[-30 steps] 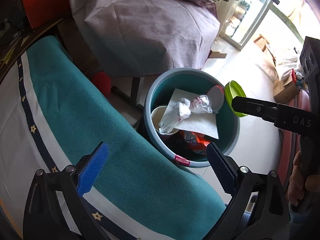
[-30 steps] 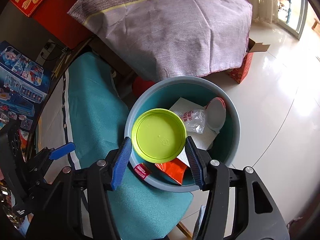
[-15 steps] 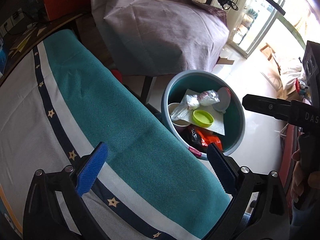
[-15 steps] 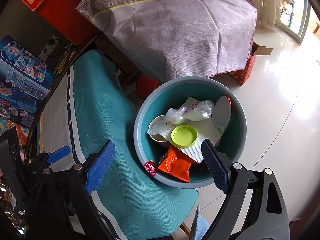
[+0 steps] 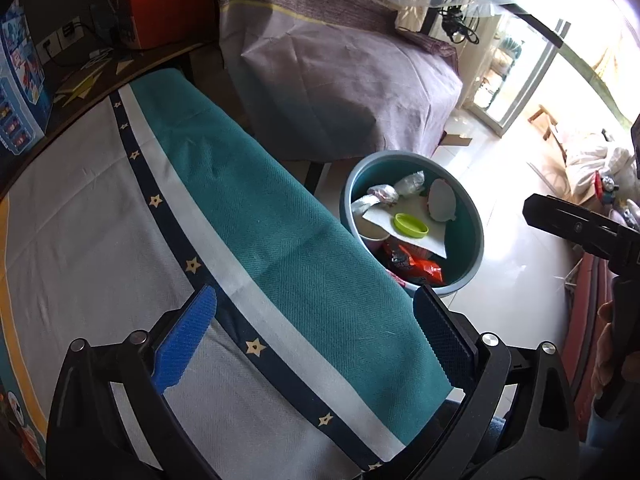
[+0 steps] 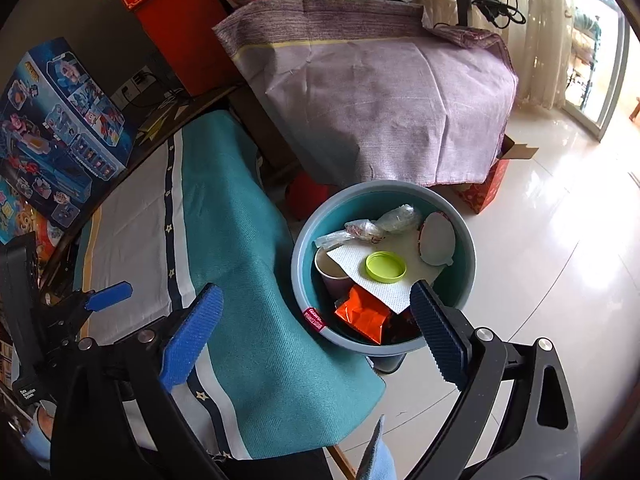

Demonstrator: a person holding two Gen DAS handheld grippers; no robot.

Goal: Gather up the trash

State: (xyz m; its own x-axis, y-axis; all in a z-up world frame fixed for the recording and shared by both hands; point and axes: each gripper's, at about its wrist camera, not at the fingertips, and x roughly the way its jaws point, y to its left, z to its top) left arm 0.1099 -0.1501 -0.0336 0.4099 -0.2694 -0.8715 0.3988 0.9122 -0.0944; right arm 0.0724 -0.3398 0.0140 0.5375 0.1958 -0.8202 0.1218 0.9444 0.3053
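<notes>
A blue-grey trash bin (image 6: 298,280) (image 5: 412,155) stands on the floor beside the table. Inside it a green lid (image 6: 385,267) (image 5: 411,225) lies on a white paper towel (image 6: 400,298), beside a paper cup (image 6: 330,272), an orange wrapper (image 6: 362,314), crumpled plastic (image 6: 400,218) and a white round lid (image 6: 438,240). My right gripper (image 6: 314,288) hangs above the bin's near rim; its jaws are opening with nothing between them. My left gripper (image 5: 314,292) is open and empty over the tablecloth, to the left of the bin.
A teal and white cloth (image 5: 260,220) covers the table and hangs over its edge next to the bin. Furniture under a purple cloth (image 6: 380,100) stands behind the bin, a red box (image 6: 480,192) at its foot. A toy box (image 6: 56,132) sits far left.
The right gripper let go of the green lid, which dropped onto the paper towel in the bin, and its jaws spread wide. Both grippers rose and drew back from the bin.
</notes>
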